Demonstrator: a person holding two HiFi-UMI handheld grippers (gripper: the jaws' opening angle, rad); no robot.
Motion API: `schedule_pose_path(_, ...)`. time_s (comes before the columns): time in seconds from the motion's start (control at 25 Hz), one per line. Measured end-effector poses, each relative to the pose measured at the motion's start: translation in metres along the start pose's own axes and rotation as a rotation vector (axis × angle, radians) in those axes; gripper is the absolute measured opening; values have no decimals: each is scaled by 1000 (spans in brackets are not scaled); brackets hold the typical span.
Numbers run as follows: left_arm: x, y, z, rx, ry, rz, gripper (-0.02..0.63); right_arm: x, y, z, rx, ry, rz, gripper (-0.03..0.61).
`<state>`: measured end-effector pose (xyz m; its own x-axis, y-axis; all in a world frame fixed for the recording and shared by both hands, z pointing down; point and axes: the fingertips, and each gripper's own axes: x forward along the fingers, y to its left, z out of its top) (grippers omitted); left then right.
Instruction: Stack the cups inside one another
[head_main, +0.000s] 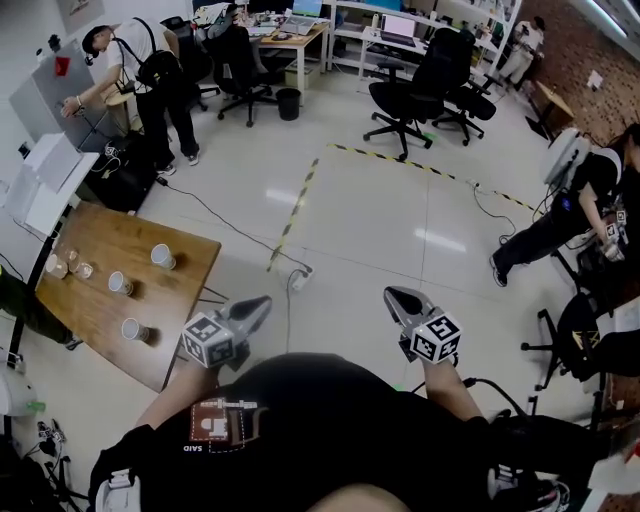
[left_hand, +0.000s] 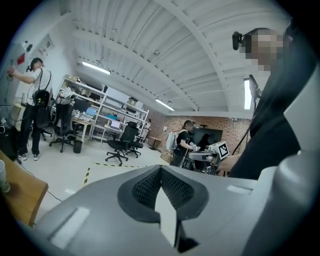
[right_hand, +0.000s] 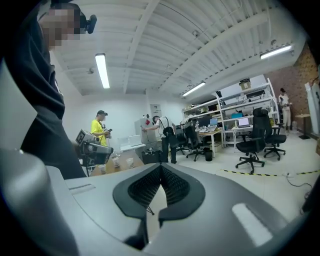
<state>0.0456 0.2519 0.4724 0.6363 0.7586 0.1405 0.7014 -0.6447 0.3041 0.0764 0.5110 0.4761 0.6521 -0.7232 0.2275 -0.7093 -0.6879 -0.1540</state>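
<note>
Several paper cups lie scattered on a wooden table (head_main: 185, 290) at the left of the head view, among them one (head_main: 163, 257) near the far edge, one (head_main: 120, 283) in the middle and one (head_main: 135, 330) near the front. My left gripper (head_main: 262, 302) is in the air to the right of the table, shut and empty. My right gripper (head_main: 392, 296) is further right over the floor, also shut and empty. In the right gripper view two cups (right_hand: 116, 161) (right_hand: 130, 161) show far off past the closed fingertips (right_hand: 161, 166). In the left gripper view the table's corner (left_hand: 22, 195) sits at the lower left.
A person (head_main: 140, 75) bends over a grey cabinet behind the table. Another person (head_main: 570, 210) works at the right. Office chairs (head_main: 415, 95) and desks stand at the back. Yellow-black tape (head_main: 295, 215) and a cable (head_main: 230, 230) cross the floor. A white box (head_main: 45, 180) sits beside the table.
</note>
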Motion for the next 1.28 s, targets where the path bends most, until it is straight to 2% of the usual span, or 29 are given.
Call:
schedule_pose_path(0.16, 1, 48, 10, -13, -14, -13, 3, 48, -6, 11, -6, 4, -18, 14)
schedule_pose_path(0.28, 9, 87, 24, -18, -22, -64, 3, 86, -11, 28, -14, 6, -63, 14)
schedule_pose_path(0.36, 19, 110, 28, -28, 3, -102, 3, 106, -17, 40, -1, 5, -97, 14)
schedule_pose_path(0.52, 59, 138, 44, -1, 50, -181, 3, 125, -53, 62, 33, -20, -164, 14)
schedule_pose_path(0.68, 81, 158, 67, 0, 35, -199, 3, 139, -66, 70, 63, -12, -178, 14)
schedule_pose_path(0.92, 110, 183, 72, -17, -6, -110, 3, 155, -107, 69, 60, 4, -123, 14)
schedule_pose_path(1.12, 126, 176, 75, -27, -54, -30, 3, 161, -130, 80, -5, 36, -22, 14)
schedule_pose_path(1.28, 129, 159, 71, -38, -78, 64, 3, 169, -137, 86, -67, 63, 109, 14)
